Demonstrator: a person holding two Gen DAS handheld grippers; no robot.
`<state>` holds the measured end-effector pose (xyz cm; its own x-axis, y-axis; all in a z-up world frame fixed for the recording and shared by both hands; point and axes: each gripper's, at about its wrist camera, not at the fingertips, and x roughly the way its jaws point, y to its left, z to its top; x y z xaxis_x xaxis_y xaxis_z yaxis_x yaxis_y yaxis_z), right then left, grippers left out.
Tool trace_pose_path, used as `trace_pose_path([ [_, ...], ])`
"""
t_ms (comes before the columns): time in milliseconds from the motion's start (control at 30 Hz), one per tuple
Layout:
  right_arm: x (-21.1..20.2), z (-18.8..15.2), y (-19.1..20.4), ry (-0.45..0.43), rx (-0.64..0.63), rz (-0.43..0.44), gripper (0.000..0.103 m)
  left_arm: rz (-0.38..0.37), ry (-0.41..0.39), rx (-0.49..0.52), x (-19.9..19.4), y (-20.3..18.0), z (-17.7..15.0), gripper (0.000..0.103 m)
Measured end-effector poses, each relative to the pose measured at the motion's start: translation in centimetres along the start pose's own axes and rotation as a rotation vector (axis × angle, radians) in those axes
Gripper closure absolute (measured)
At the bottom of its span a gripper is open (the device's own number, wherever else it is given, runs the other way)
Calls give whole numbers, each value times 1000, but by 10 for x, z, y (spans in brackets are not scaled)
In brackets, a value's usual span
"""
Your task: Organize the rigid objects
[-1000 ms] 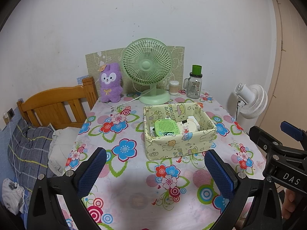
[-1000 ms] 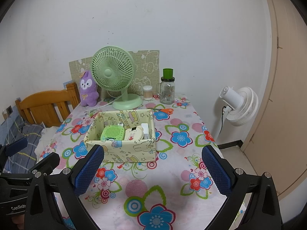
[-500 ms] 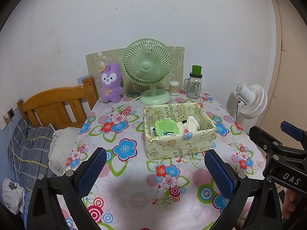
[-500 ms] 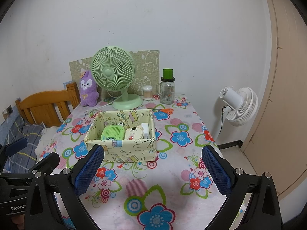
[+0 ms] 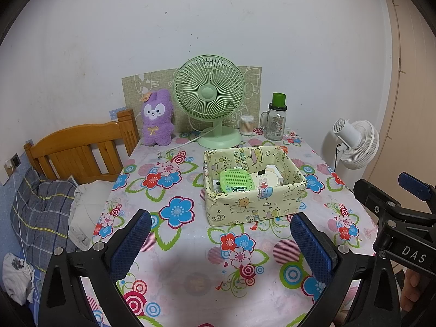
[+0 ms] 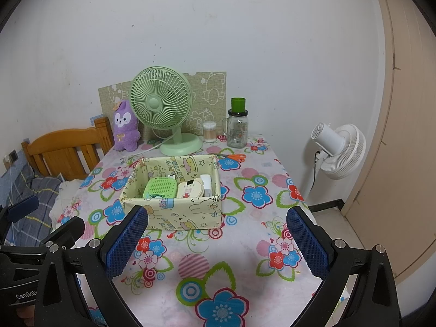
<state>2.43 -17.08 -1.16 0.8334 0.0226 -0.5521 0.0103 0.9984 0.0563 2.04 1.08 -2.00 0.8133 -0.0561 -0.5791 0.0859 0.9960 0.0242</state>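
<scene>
Hovering with jaws spread wide and empty, the left gripper (image 5: 221, 245) and right gripper (image 6: 218, 238) are hanging above the floral tablecloth (image 5: 185, 248). Just beyond them, the yellow cartoon-print box (image 5: 253, 207) is holding a green perforated case (image 5: 236, 181) beside a cream case (image 6: 190, 188).

You are holding the right gripper (image 6: 217, 241) spread wide over the floral table (image 6: 245, 245), facing the yellow box (image 6: 174, 215).
</scene>
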Motion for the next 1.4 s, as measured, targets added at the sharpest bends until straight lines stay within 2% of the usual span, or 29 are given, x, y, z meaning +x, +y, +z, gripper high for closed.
trace_pose_path([
  [1400,0,0,0,-14,-2,-2,0,8,-2,-16,-5,6,-2,0],
])
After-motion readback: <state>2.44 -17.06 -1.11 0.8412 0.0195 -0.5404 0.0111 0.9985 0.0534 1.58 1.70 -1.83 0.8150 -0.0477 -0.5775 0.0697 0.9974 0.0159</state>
